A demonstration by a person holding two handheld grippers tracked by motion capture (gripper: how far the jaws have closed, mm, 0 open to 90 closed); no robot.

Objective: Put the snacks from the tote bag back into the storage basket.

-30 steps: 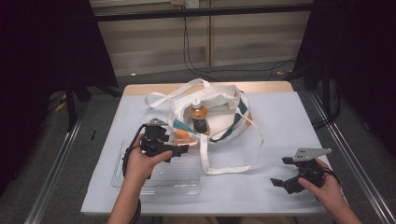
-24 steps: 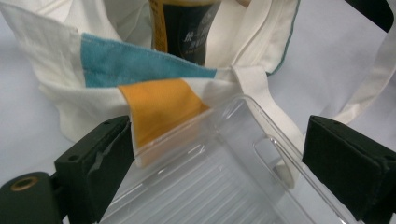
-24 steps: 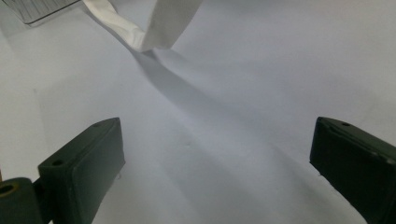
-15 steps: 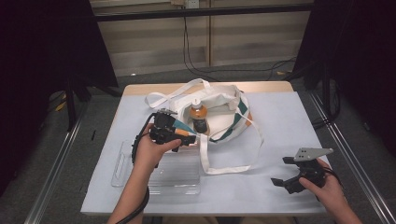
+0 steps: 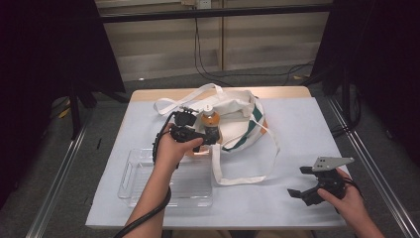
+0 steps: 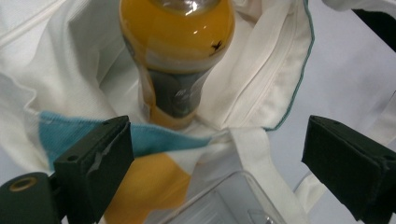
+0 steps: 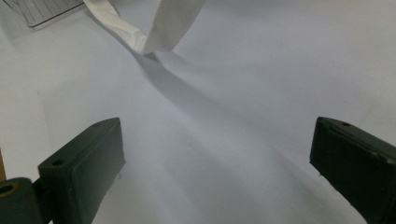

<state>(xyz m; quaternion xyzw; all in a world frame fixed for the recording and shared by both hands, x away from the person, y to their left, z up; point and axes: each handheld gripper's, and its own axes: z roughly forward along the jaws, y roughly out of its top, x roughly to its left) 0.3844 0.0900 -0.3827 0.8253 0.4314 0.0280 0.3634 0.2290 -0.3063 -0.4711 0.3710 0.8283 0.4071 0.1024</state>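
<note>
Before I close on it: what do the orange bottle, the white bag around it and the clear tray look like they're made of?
The orange drink bottle looks like glossy clear plastic, judging by the sharp highlights on it, though glass can't be ruled out. The white bag with teal trim seems to be soft matte woven cloth: it folds and creases. The clear rectangular tray looks like rigid transparent plastic, since the table shows through it.

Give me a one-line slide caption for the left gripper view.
Open left gripper faces an orange drink bottle standing in a white tote bag, above a clear plastic tray.
</note>
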